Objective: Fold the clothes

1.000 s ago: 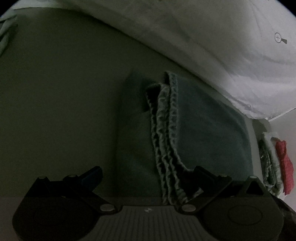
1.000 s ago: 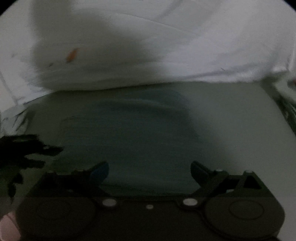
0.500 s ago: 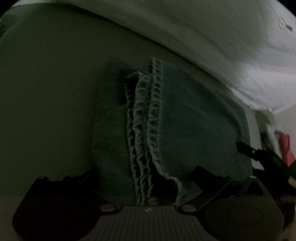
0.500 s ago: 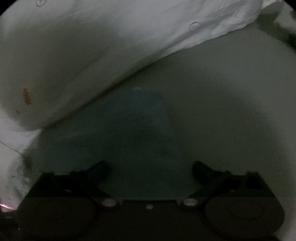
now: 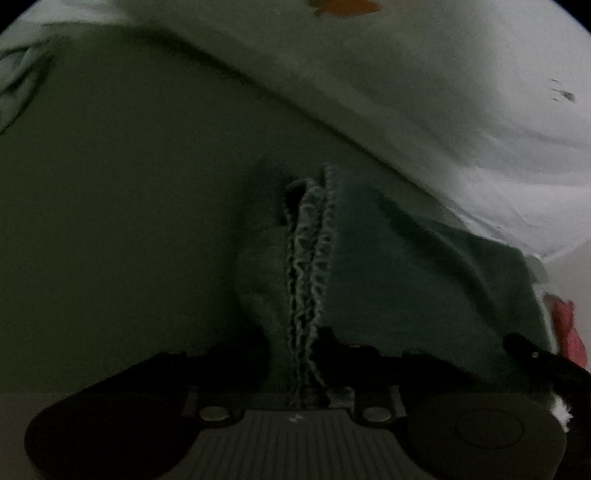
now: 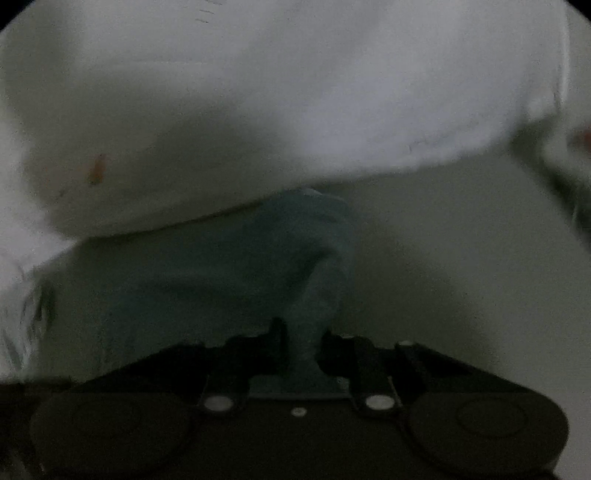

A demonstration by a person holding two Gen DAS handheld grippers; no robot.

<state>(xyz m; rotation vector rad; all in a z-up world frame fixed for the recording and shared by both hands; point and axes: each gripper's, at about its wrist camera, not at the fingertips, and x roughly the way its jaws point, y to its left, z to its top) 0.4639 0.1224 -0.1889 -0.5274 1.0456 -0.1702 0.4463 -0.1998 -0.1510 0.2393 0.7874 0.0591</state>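
Observation:
A dark teal folded cloth (image 5: 424, 280) lies on a pale surface (image 5: 110, 221); its layered stitched edges (image 5: 306, 251) run toward me in the left wrist view. My left gripper (image 5: 295, 350) has its jaws closing, and they pinch those edges at the near end. In the right wrist view the same teal cloth (image 6: 207, 280) is bunched into a raised fold. My right gripper (image 6: 303, 339) is closing too and pinches that fold between its fingers. The picture is dim and the right view is blurred.
A large white garment (image 5: 461, 110) with an orange mark (image 5: 343, 5) lies behind the cloth and overlaps its far edge. Red fabric (image 5: 569, 332) sits at the far right. A pale green cloth (image 5: 18, 81) shows at the top left. A dark gripper part (image 5: 535, 358) pokes in at the right.
Both grippers went from wide open around the teal cloth to pinched on it. The cloth's near edge is now gathered and raised between each pair of fingers.

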